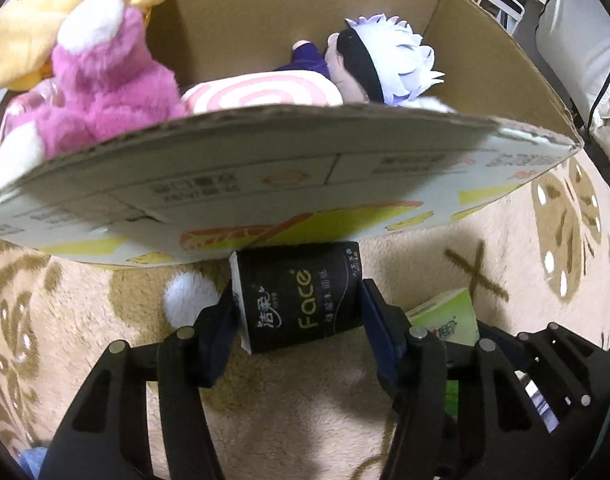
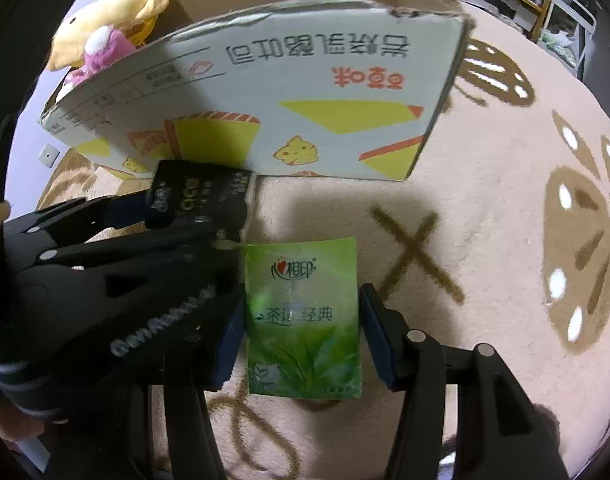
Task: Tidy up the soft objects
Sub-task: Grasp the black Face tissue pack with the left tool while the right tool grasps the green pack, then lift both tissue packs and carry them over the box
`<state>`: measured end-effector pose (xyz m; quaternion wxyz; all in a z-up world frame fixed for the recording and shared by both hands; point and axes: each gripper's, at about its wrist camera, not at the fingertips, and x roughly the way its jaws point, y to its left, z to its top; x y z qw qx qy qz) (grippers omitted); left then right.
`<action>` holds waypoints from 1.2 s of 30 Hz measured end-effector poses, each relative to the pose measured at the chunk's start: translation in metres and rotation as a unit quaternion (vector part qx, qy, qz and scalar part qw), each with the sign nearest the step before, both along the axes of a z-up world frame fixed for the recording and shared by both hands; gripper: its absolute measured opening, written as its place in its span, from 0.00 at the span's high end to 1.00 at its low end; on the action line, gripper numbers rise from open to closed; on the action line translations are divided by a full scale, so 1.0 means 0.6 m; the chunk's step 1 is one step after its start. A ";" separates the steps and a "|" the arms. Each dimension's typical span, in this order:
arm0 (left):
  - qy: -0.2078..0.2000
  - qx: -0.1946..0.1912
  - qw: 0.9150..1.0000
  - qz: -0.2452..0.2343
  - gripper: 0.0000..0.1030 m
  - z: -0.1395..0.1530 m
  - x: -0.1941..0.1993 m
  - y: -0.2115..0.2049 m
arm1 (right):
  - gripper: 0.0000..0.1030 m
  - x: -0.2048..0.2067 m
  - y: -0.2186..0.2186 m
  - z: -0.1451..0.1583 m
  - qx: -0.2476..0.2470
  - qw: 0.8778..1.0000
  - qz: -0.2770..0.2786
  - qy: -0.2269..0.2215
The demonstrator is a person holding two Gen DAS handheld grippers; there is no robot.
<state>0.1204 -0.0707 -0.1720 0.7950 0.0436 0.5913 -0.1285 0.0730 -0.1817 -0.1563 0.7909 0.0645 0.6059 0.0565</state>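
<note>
The room is dim and warm-toned, lit from above. The box (image 2: pixel 265 92) throws a dark shadow across the rug (image 2: pixel 485 240) in front of it. Both views bulge hard, straight box edges bowing and the corners going black. The pink plush (image 1: pixel 105 76) and box print are smeared soft; the green pack (image 2: pixel 303 320) carries a pale glare.

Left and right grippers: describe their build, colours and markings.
The left gripper and right gripper match: black plastic linkage arms with slotted cut-outs and silver pivot pins, ending in dark blue finger pads. The right wrist view shows white embossed lettering on the left gripper's body.
</note>
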 end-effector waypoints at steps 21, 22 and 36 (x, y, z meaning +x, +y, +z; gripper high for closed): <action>-0.089 0.052 0.994 0.034 0.48 0.094 -0.098 0.067 | 0.44 -0.042 -0.021 0.080 -0.006 0.996 -0.033 -0.081; -0.094 0.052 0.994 0.038 0.48 0.102 -0.103 0.071 | 0.44 -0.045 -0.023 0.088 -0.005 0.995 -0.035 -0.089; -0.247 0.061 0.965 0.065 0.48 0.251 -0.120 0.085 | 0.44 -0.047 -0.019 0.205 0.009 0.981 -0.036 -0.190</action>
